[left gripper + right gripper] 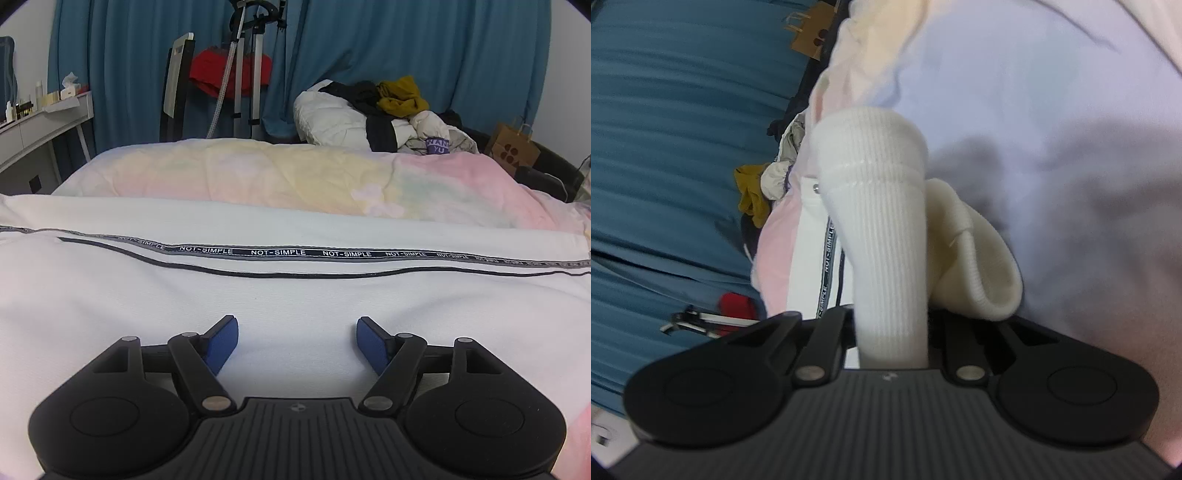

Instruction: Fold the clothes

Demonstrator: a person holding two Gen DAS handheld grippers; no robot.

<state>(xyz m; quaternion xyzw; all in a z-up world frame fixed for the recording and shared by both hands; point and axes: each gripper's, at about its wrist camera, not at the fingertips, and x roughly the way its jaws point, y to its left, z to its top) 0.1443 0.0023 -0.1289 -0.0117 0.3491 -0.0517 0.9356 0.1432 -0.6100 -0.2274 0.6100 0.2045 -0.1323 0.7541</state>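
Observation:
A white garment point(280, 295) with a black "NOT-SIMPLE" tape stripe point(280, 253) lies spread flat across the bed. My left gripper point(297, 341) is open just above it, its blue pads point(221, 343) apart and empty. My right gripper point(892, 332) is shut on a white ribbed cuff point(882, 229) of the garment, lifted off the bed; its fingertips are hidden by the cloth. A cream ribbed fold point(975, 266) hangs beside it. The striped edge also shows in the right wrist view point(827, 266).
A pastel duvet point(295, 177) lies beyond the garment. A clothes pile point(388, 114) sits at the far right by a paper bag point(511, 147). Blue curtains point(406, 48), a steamer stand point(243, 74) and a white desk point(44, 122) stand behind.

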